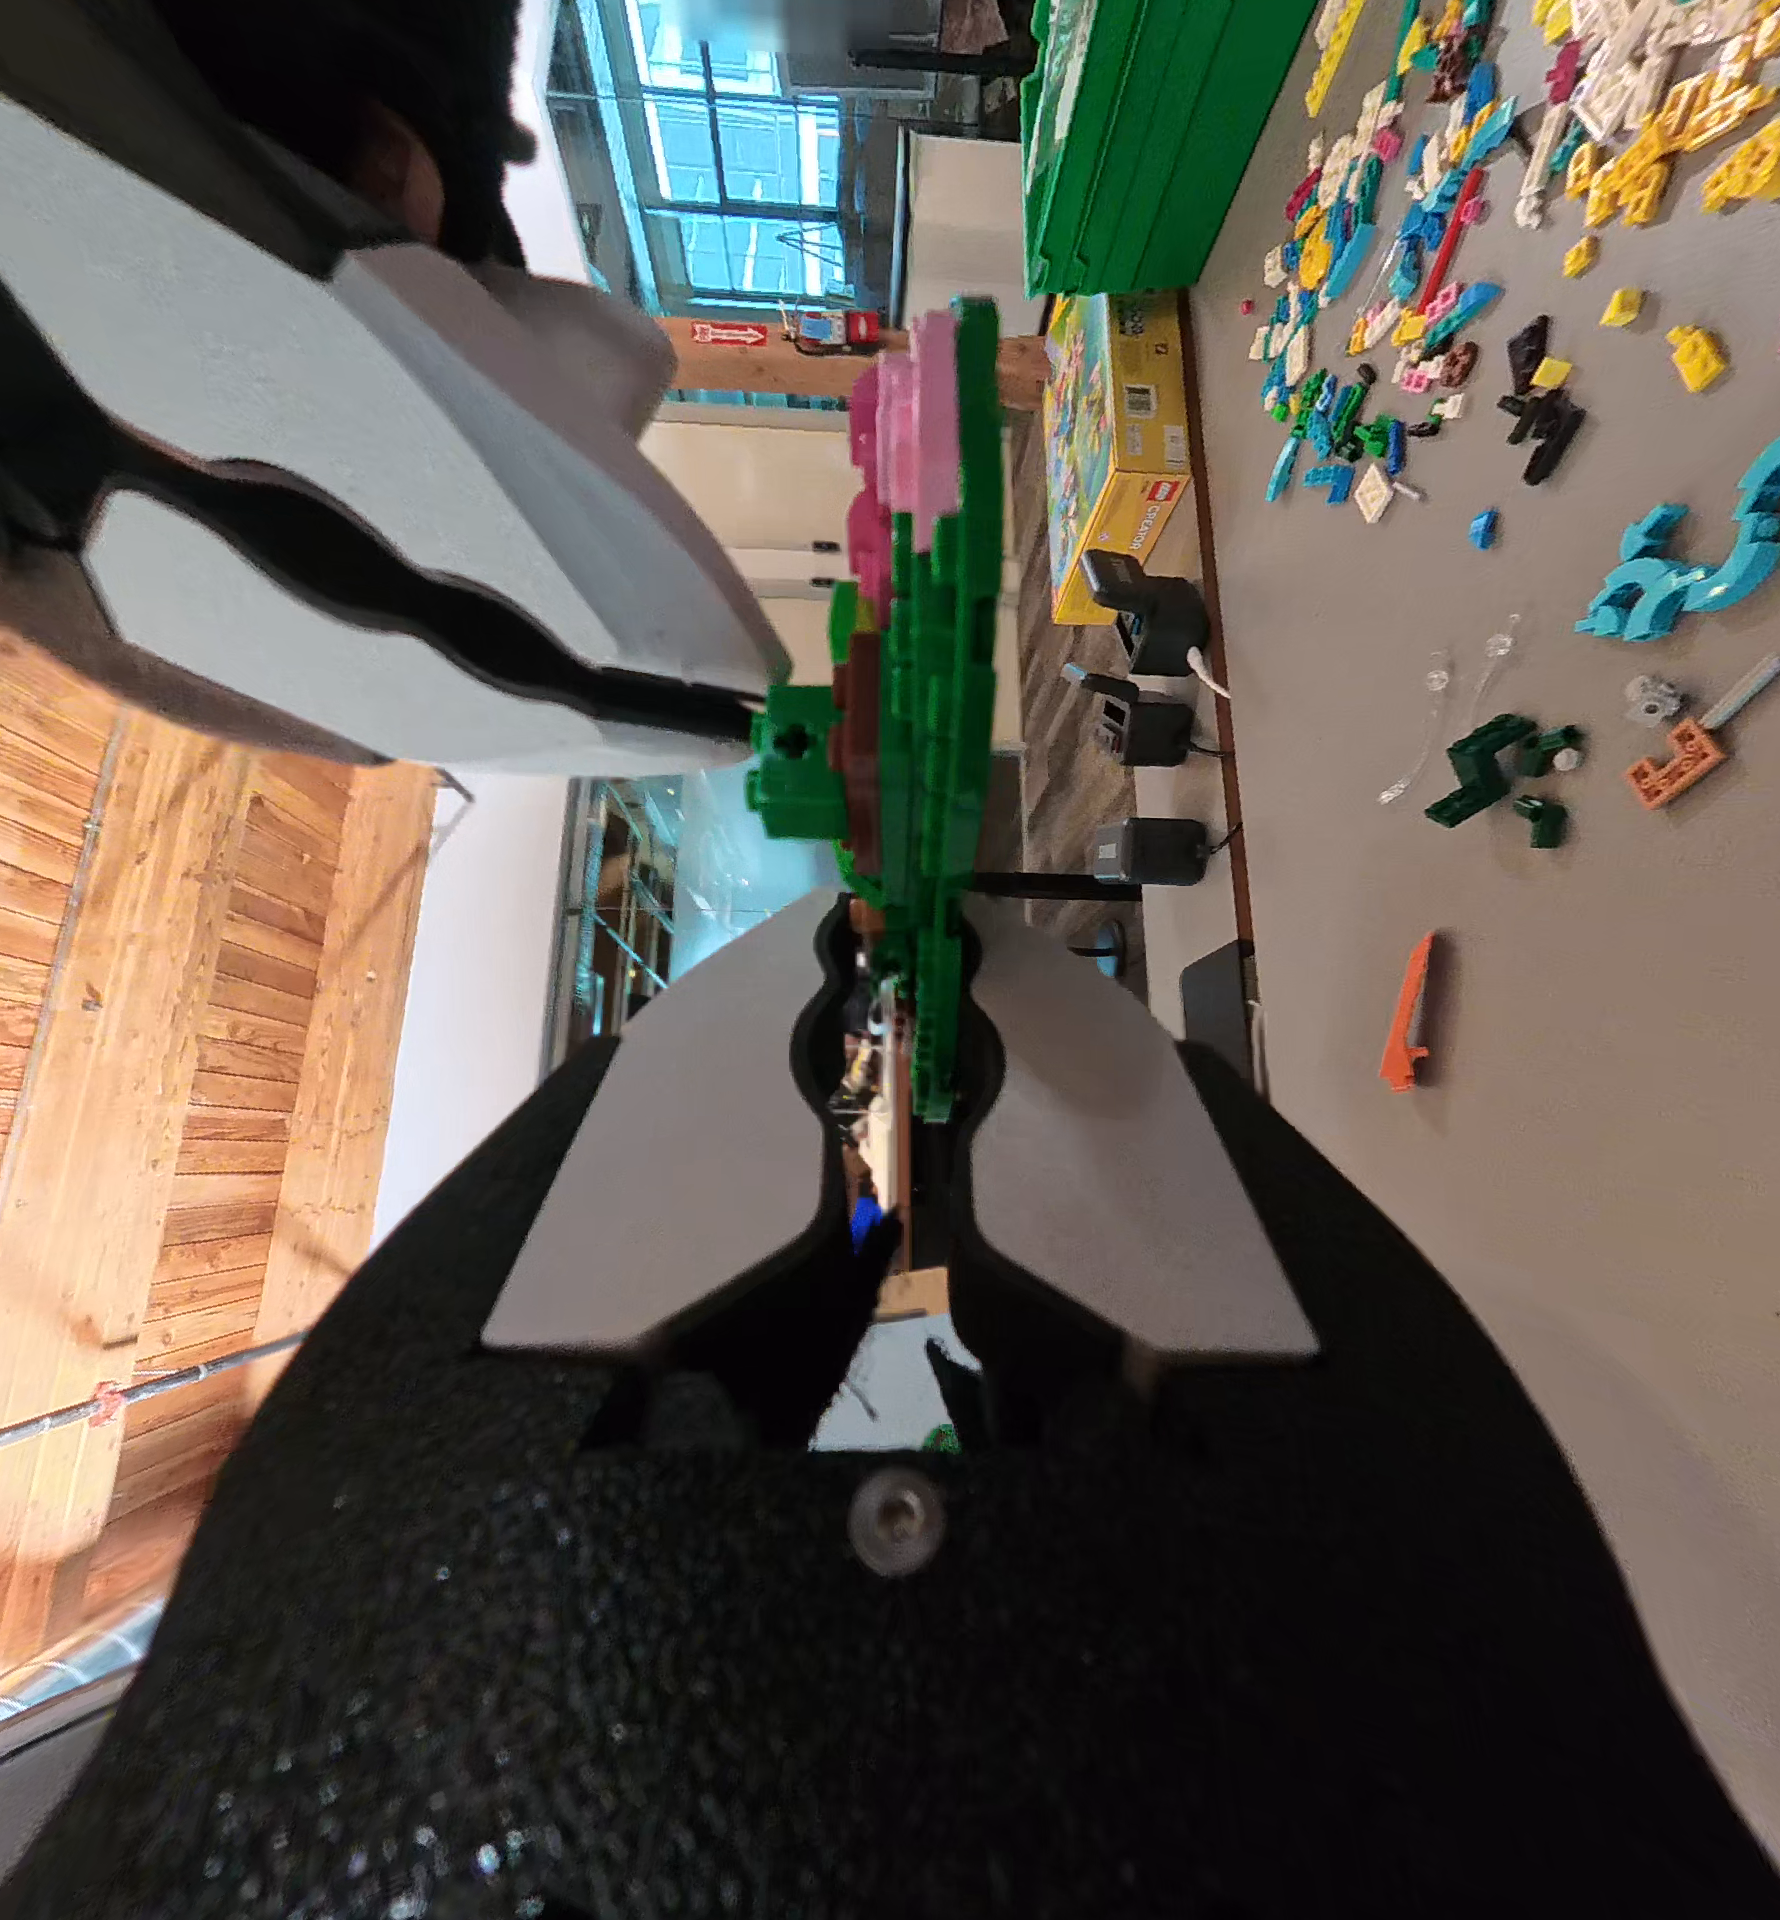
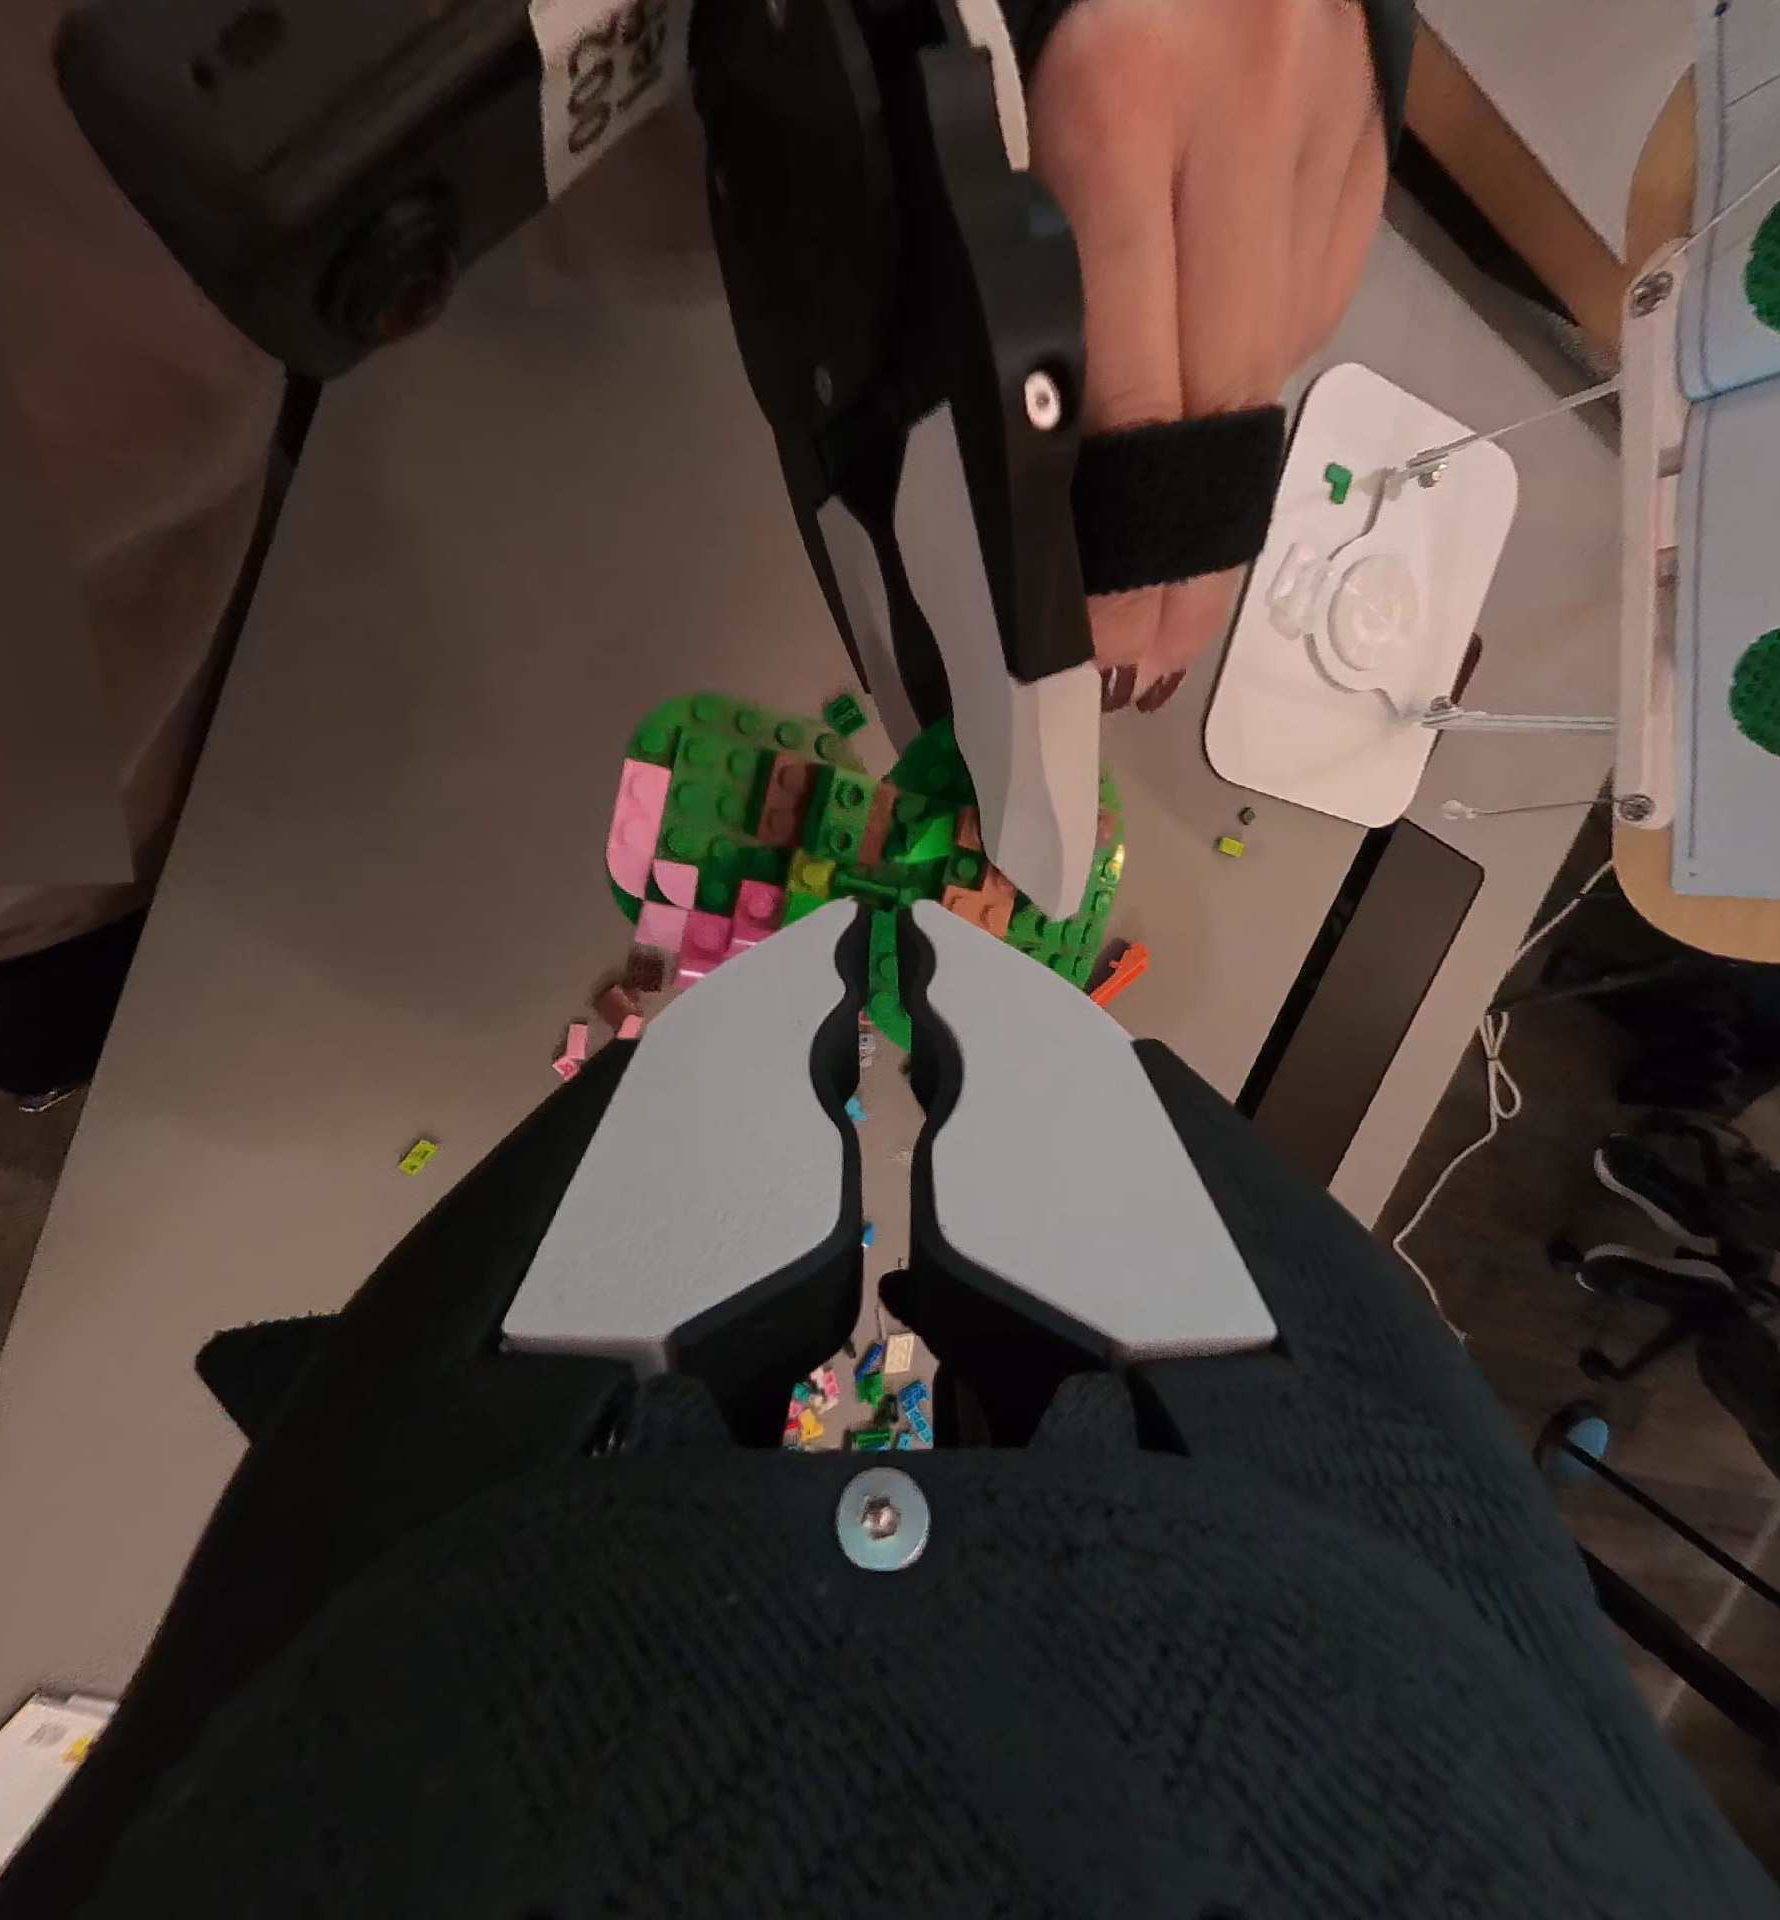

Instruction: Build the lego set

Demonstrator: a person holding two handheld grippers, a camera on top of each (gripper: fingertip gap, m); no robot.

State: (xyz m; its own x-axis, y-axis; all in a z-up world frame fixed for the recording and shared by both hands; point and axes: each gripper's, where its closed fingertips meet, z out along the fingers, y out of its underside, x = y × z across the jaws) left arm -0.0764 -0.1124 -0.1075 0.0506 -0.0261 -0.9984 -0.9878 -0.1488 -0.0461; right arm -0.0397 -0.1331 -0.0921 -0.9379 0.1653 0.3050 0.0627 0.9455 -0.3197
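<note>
The green lego build (image 1: 943,665), with pink and brown bricks on it, is held edge-on above the grey table. My left gripper (image 1: 912,935) is shut on its lower edge. In the right wrist view the build (image 2: 730,800) shows face-on, with the left gripper's fingers (image 2: 1031,810) coming down onto it from above, held by a hand. My right gripper (image 2: 881,906) is shut on a small green piece (image 2: 865,888) at the build's face. In the left wrist view it (image 1: 756,717) comes in from the upper left, and the small green piece (image 1: 798,758) touches the build.
Several loose bricks (image 1: 1437,260) cover the table (image 1: 1488,1247), with a teal curved piece (image 1: 1717,551), an orange brick separator (image 1: 1411,1013), a yellow box (image 1: 1114,457) and stacked green baseplates (image 1: 1125,135). A white stand base (image 2: 1364,603) holds an instruction booklet (image 2: 1759,416) at right. The grippers' ends are close to 5 centimeters from one another.
</note>
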